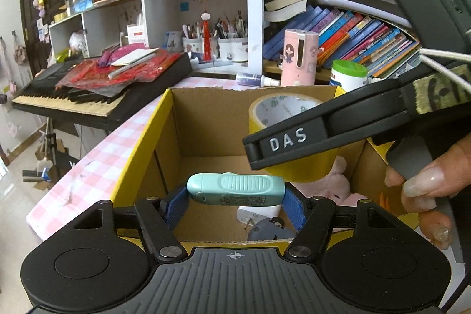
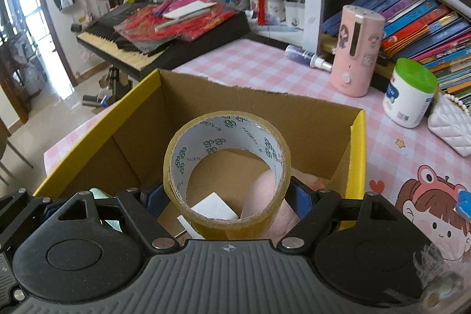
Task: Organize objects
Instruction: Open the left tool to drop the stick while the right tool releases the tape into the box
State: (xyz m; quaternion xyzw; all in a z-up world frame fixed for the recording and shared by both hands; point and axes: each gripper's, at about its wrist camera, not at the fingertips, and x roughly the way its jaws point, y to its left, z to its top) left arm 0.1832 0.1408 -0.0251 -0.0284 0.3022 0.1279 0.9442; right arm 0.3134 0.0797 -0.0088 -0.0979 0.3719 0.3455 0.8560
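My left gripper [image 1: 235, 197] is shut on a small teal plastic device [image 1: 235, 189], held crosswise over the open cardboard box [image 1: 164, 119]. My right gripper [image 2: 226, 196] is shut on a roll of yellowish tape [image 2: 226, 167] and holds it over the same box [image 2: 357, 143]. In the left wrist view the tape [image 1: 276, 108] and the right gripper's body [image 1: 323, 131] hang over the box's right half. Inside the box lie a pink plush toy [image 1: 338, 184], a white card [image 2: 213, 208] and a grey object [image 1: 265, 231].
The box stands on a pink checked tablecloth [image 2: 265, 69]. Beyond it are a pink cylinder device [image 2: 354, 49], a green-lidded white jar [image 2: 409, 93], a spray bottle [image 2: 306, 53], a white quilted purse [image 2: 450, 125], bookshelves and a keyboard [image 1: 73, 96] piled with red papers.
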